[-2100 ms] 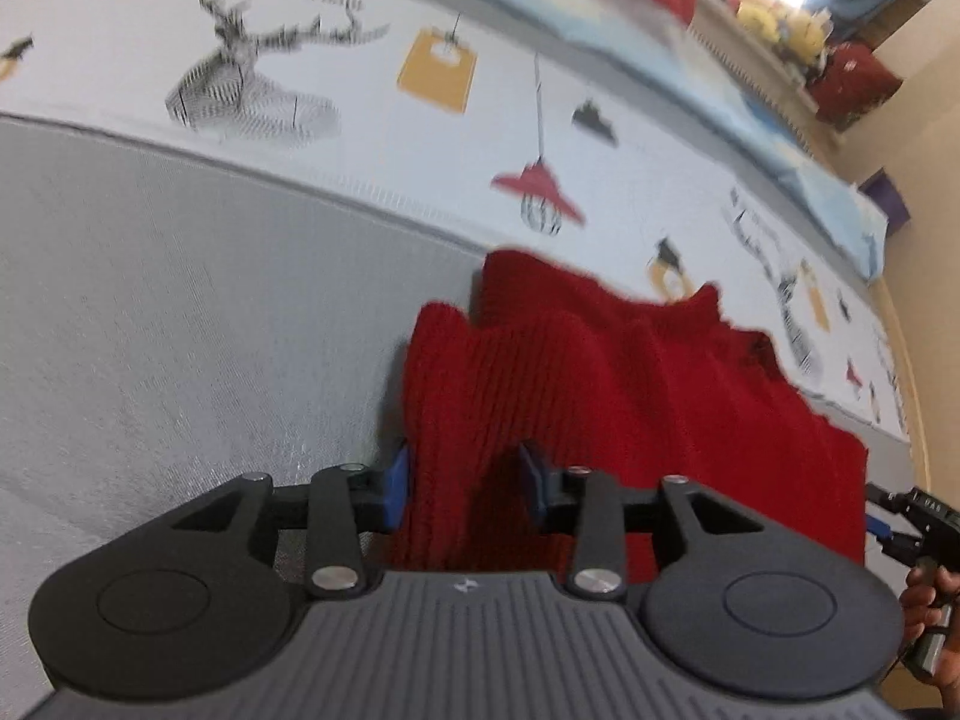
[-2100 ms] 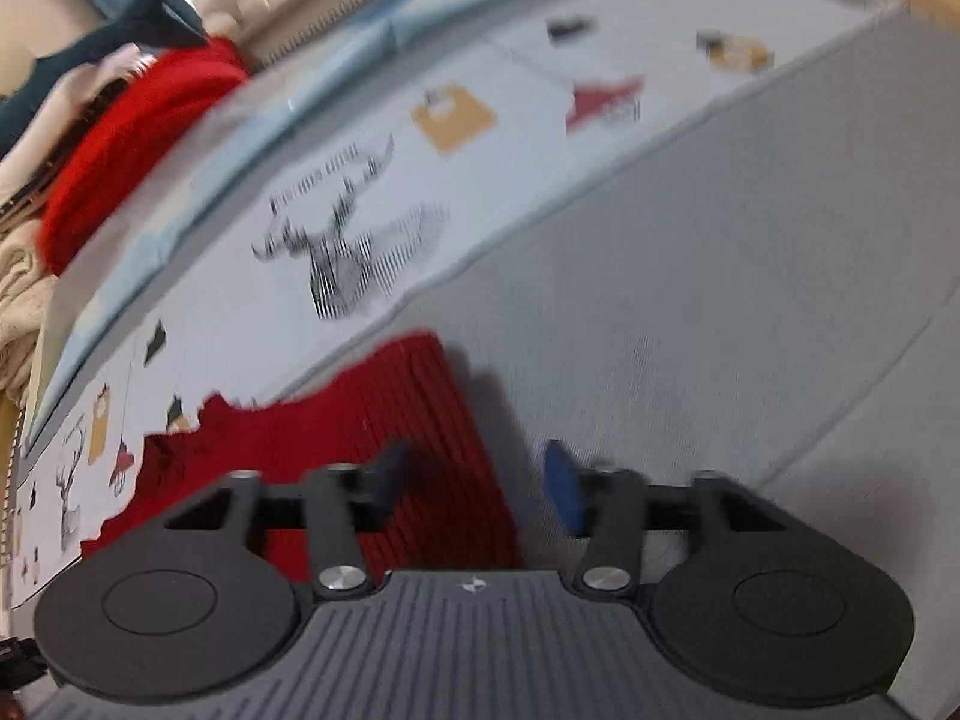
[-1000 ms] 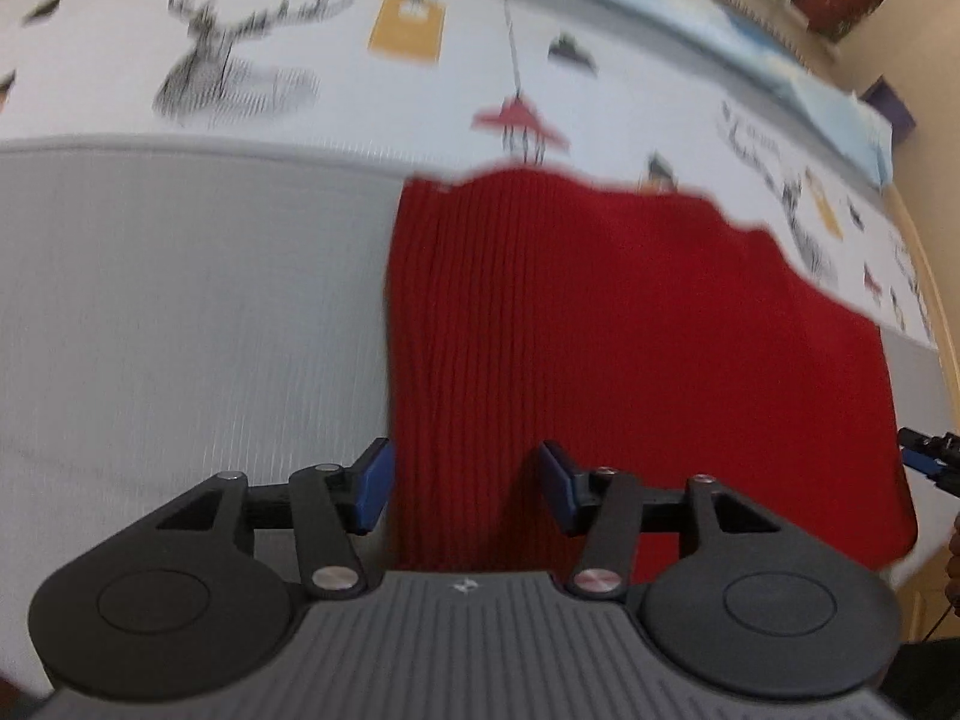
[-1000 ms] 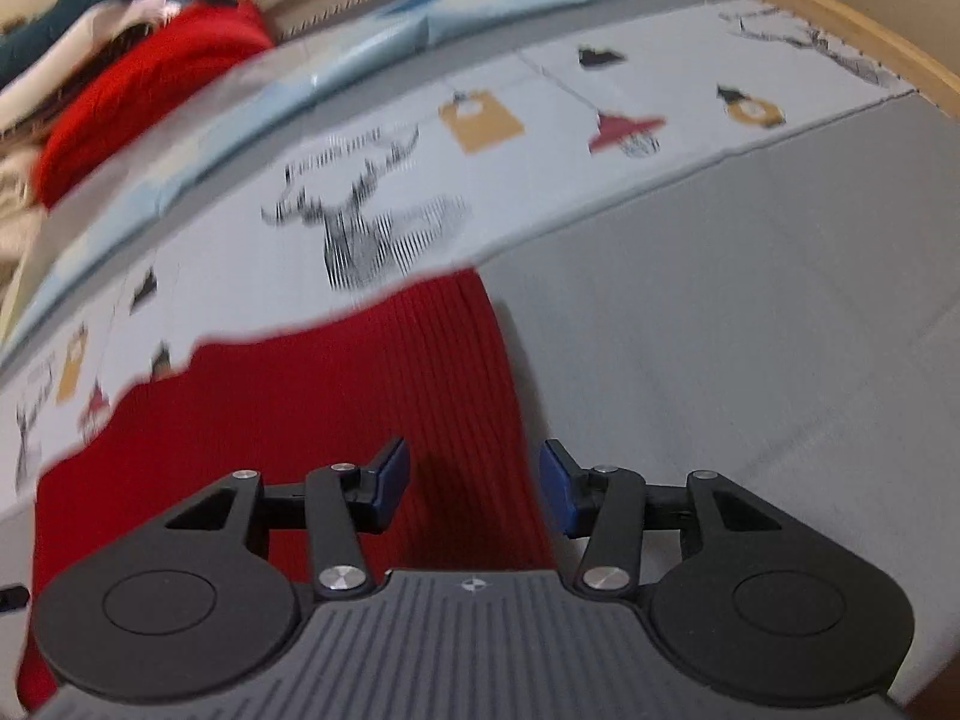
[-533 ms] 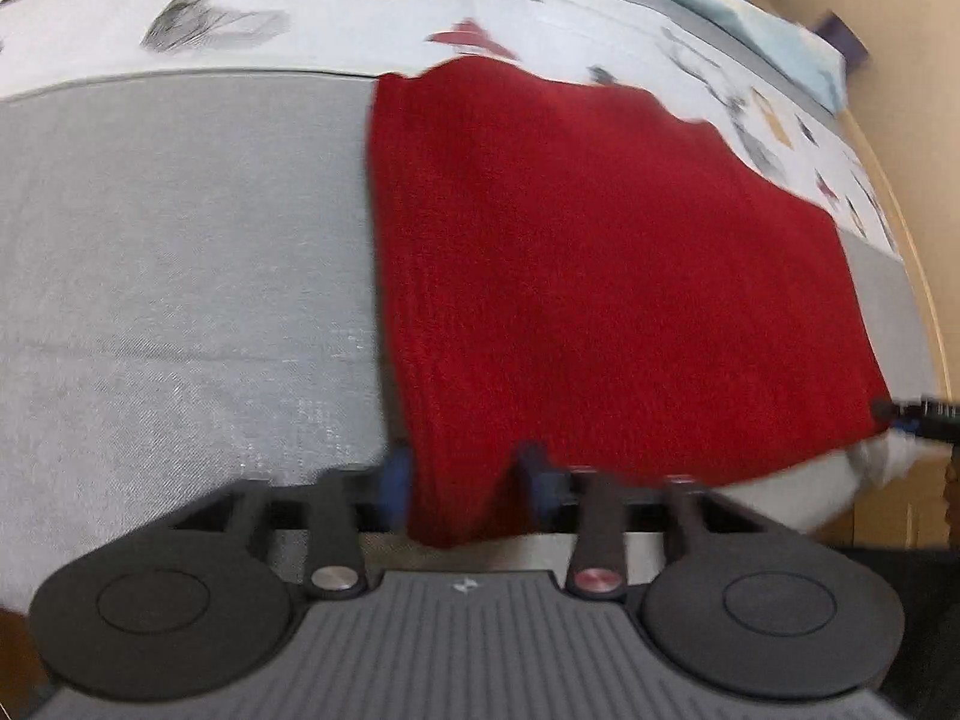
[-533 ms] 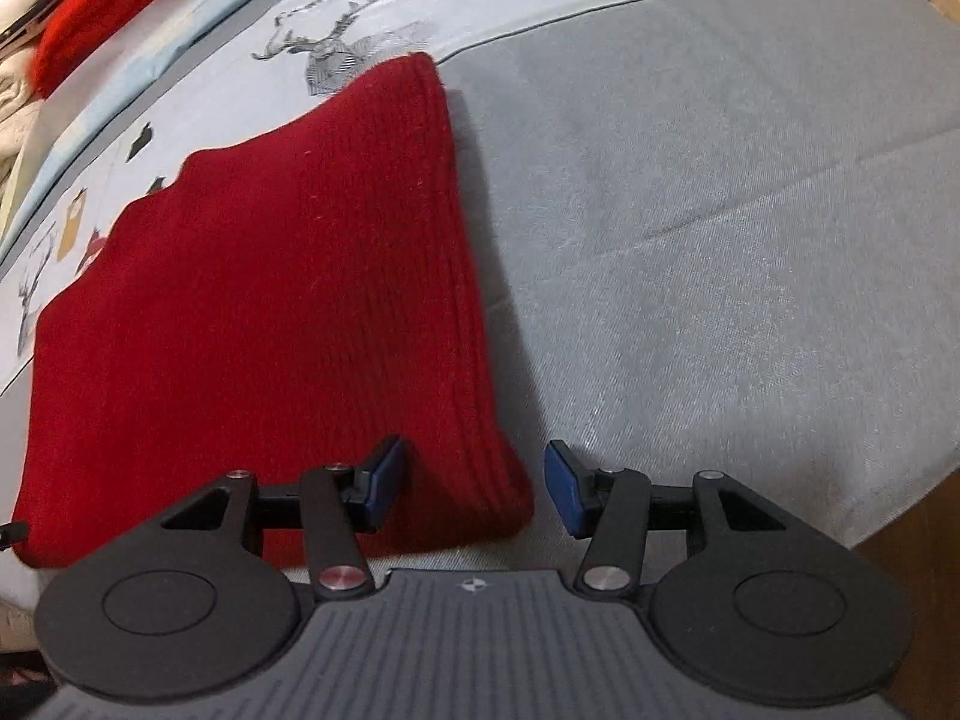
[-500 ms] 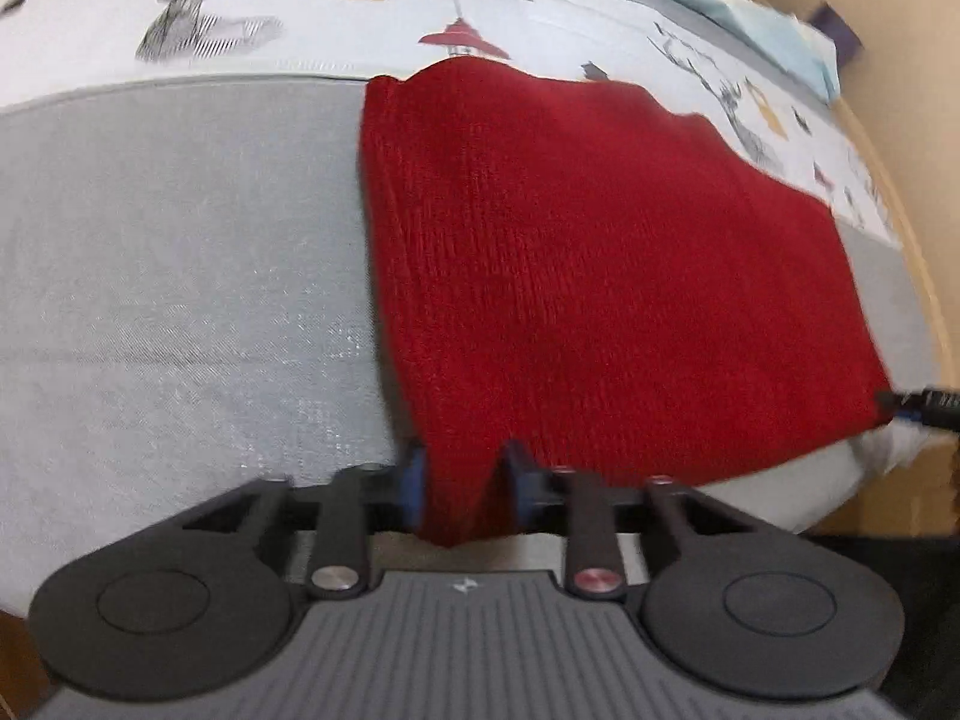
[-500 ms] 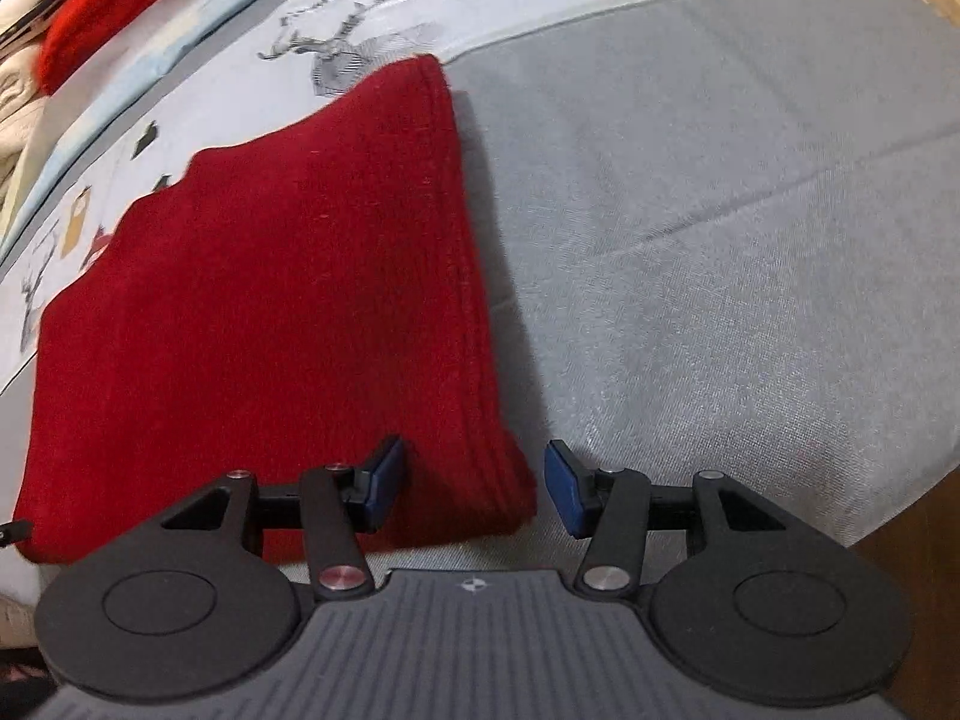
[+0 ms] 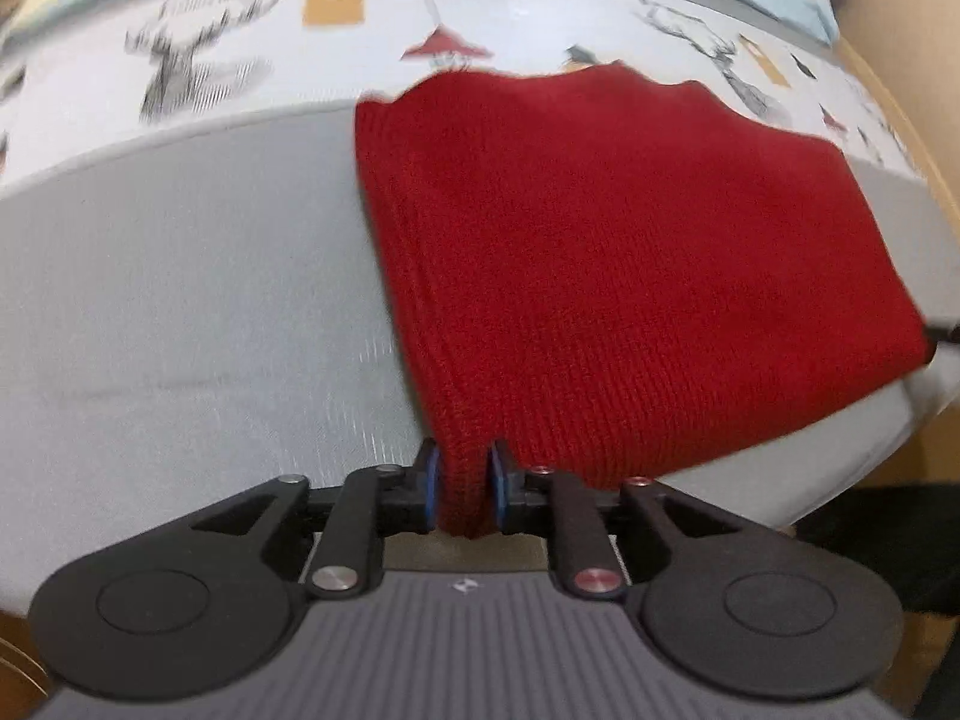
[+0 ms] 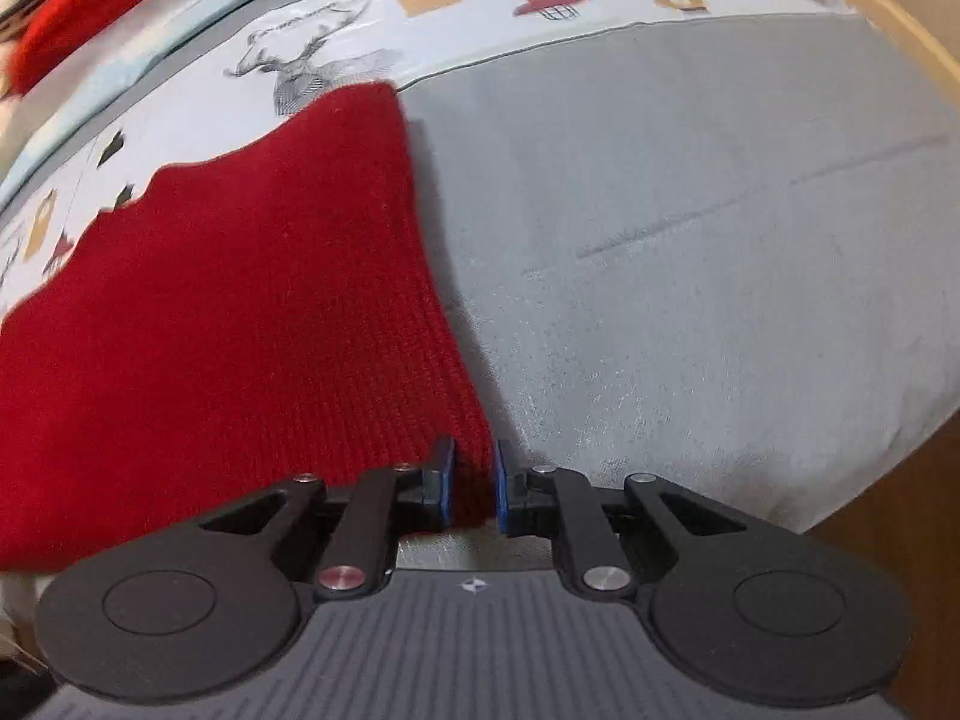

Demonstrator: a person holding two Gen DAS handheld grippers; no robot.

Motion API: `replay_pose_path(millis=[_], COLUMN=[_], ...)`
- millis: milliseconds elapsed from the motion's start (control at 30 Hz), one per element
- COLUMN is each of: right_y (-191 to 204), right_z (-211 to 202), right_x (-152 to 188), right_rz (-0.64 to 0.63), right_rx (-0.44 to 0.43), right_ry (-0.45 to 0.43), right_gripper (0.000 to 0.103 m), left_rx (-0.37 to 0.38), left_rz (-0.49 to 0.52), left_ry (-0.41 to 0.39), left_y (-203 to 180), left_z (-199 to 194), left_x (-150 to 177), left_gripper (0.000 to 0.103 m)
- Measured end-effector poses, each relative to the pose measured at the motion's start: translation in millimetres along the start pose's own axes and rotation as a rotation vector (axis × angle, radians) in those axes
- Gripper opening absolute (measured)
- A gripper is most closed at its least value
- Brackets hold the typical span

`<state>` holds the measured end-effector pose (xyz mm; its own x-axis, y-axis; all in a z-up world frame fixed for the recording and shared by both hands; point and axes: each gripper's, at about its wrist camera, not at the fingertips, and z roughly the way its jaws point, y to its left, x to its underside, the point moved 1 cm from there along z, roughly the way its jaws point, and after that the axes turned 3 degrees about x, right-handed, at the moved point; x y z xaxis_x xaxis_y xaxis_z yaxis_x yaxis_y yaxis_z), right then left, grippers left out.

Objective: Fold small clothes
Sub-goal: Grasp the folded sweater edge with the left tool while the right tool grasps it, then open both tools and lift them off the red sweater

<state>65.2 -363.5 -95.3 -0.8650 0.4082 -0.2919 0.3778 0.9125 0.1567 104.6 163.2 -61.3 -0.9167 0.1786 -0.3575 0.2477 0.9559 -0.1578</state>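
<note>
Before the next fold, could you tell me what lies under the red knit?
The red knit lies on a grey cover, its far edge on a deer-print sheet. Anything beneath it is hidden.

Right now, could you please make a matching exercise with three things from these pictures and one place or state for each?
Things:
1. left gripper
2. right gripper
3. red knit garment

Places or states:
A. lies on the grey bedcover
B. pinches the garment's near left corner
C. pinches the garment's near right corner

Pairs: 1-B, 2-C, 3-A
</note>
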Motion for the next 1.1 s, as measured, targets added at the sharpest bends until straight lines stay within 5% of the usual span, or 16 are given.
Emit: replay_pose_path(millis=[67,167,300,433,600,867,1000,1100], right_y=[4.7,13.5,22.9,39.8,52.4,51.7,51.6,63.9], right_z=[-17.0,-36.9,-20.3,15.3,14.2,5.6,22.9,18.4], right_x=[-3.5,-3.4,6.0,26.5,24.0,23.9,26.9,28.4], right_rz=[-0.026,-0.106,-0.138,-0.311,-0.364,-0.392,-0.435,-0.494], right_rx=[0.044,0.062,-0.071,0.005,0.016,0.061,0.093,0.127], right_ry=[-0.11,-0.253,-0.147,0.038,0.007,-0.066,0.002,-0.029], right_gripper=[0.015,0.022,0.023,0.024,0.025,0.025,0.026,0.026], left_rx=[-0.004,-0.029,-0.028,0.044,-0.089,-0.044,-0.112,-0.138], left_rz=[0.027,0.068,0.049,0.03,0.254,0.143,0.179,0.178], left_ry=[-0.039,-0.084,-0.131,-0.123,0.067,-0.033,0.04,-0.032], left_y=[-5.9,-14.3,-14.6,-17.8,-49.6,-37.0,-39.3,-40.3], left_z=[-7.4,-13.1,-17.2,-15.9,27.4,11.4,29.7,16.3], left_x=[-0.2,-3.3,-13.7,-16.8,2.6,-13.4,-11.9,-19.1], left_gripper=[0.035,0.036,0.036,0.035,0.035,0.035,0.035,0.035])
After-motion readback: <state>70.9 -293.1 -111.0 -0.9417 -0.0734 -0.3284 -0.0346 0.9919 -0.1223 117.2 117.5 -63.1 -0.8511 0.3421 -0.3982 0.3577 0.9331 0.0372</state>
